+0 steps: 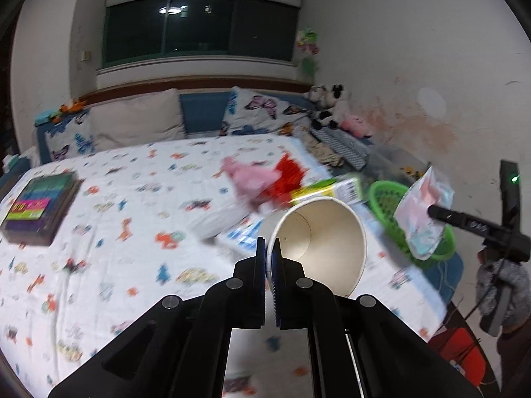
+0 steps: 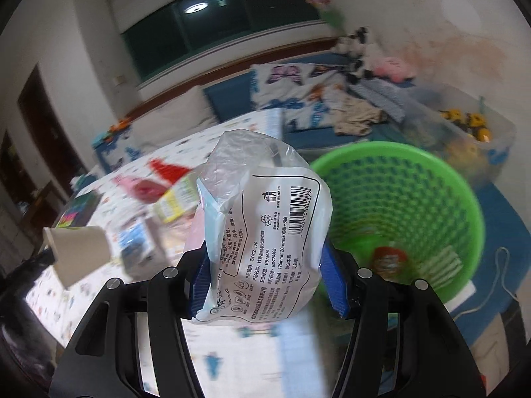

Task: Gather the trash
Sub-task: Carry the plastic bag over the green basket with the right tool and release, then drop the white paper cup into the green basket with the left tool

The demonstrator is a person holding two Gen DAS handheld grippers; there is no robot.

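Trash is in both tools at this moment. Centre of the right wrist view, the plastic tissue wrapper [image 2: 265,232] stands upright between the blue pads [image 2: 335,282] of the right gripper [image 2: 265,285], which is clamped on its lower half. Just right of it, filling the right half of that frame, sits the green basket [image 2: 464,205], with a few scraps already at its bottom.

In the left wrist view, the left gripper [image 1: 269,258] pinches the rim of a paper cup [image 1: 318,242] lying on its side, mouth toward the camera, jaws nearly together on the wall. The cup hangs above the patterned bedsheet [image 1: 116,232]; the basket shows at right centre.

My read: this is the carry step, with 2 items lifted and neither dropped. Next, each tool needs to travel over the basket's opening, then open. The light wrapper may cling to a pad.
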